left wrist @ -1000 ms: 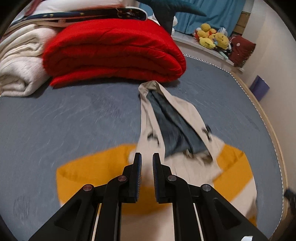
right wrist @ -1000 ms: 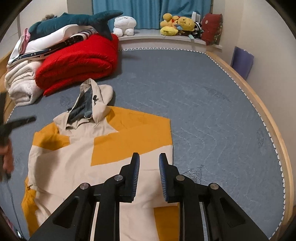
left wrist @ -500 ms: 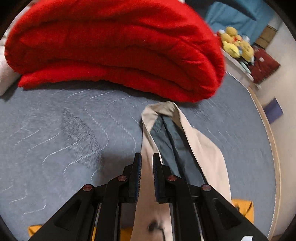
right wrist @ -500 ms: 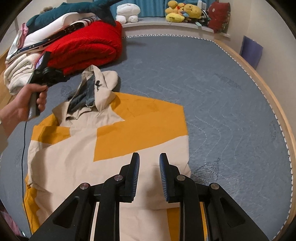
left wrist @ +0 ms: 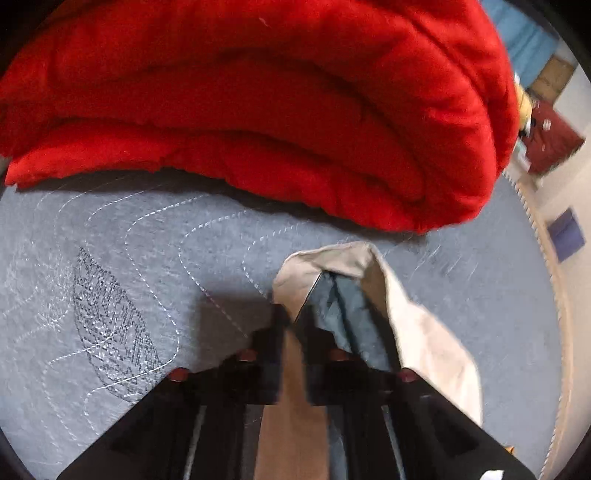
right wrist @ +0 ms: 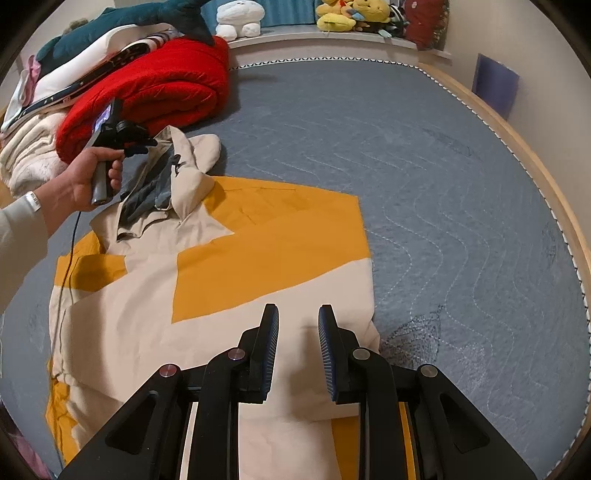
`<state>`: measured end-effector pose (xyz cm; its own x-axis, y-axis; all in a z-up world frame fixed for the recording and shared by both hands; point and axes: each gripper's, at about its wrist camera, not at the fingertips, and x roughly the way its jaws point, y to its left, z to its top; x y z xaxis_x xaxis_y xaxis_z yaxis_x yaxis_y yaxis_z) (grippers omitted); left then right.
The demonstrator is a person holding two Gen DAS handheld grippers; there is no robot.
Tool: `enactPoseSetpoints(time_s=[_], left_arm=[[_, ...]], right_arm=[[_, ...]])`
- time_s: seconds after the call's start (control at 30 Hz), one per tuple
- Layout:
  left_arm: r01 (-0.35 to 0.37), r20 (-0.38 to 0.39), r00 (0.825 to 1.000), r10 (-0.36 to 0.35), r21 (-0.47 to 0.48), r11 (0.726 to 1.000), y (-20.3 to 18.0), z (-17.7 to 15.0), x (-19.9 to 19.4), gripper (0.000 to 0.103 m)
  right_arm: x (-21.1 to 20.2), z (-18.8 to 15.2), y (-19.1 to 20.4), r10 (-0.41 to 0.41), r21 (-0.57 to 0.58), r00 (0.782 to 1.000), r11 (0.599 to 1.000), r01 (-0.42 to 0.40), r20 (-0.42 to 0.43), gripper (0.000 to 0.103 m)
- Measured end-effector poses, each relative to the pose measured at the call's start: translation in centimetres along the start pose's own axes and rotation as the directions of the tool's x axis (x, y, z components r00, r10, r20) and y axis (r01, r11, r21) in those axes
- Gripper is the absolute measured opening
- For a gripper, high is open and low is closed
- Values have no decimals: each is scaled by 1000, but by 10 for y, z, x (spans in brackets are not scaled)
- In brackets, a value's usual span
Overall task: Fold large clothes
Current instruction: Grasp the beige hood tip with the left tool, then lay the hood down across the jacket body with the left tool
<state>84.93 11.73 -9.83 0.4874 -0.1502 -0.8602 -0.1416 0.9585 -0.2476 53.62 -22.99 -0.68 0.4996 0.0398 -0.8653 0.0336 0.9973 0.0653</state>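
Observation:
A beige and orange hooded jacket [right wrist: 221,277] lies flat on the grey quilted bed [right wrist: 443,184]. Its hood [right wrist: 192,155] [left wrist: 406,321], lined in grey, points toward the red blanket. My left gripper [left wrist: 293,317] [right wrist: 142,146], held by a hand [right wrist: 81,184], sits at the hood's top left edge. Its jaws have closed, with beige hood fabric pinched between them. Over the jacket's lower beige part my right gripper [right wrist: 297,314] stands open with nothing between its fingers.
A folded red blanket [left wrist: 258,110] [right wrist: 155,92] lies just beyond the hood. Cream blankets [right wrist: 26,158] and a pile of bedding are at far left. Plush toys [right wrist: 351,14] line the back ledge. The bed's wooden rim [right wrist: 517,140] curves along the right.
The left gripper travelled up from the jacket's chest to the hood's top edge, close to the red blanket, and its jaws closed on the fabric. The right gripper sank a little toward the jacket.

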Motion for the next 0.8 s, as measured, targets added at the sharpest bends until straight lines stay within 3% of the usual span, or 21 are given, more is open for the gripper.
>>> enactPoseSetpoints(time_s=[0.17,0.33,0.47,0.6,0.67,0.73,0.8], left_arm=[[12,49,999,-15,73,997,-11,-15,-49,0],[57,105,991,-87,260,964,-38,-66,-142,0],[64,155,977,-146,438,897,-54,-148,-238,0],[75,177,964,-197,533,843,-52,-238,-317,0],[109,157,962,-224,530,841,-45,-292,-347,0],[140,85,974,-208,497,856,-37,-327,-348,0],[195,12,974,-226,462,865,-25,-357,-351,0]], right_arm=[[-4,3,1,12,25,1000,1000,-12,7,24],[-21,7,3,47,31,998,998,-48,40,24],[-43,12,7,77,36,992,996,-81,96,23],[-65,14,9,130,49,980,989,-139,153,23],[-75,13,12,169,54,968,982,-182,184,23],[-86,12,14,213,55,952,972,-230,220,24],[-95,11,16,271,56,927,954,-294,259,25]])
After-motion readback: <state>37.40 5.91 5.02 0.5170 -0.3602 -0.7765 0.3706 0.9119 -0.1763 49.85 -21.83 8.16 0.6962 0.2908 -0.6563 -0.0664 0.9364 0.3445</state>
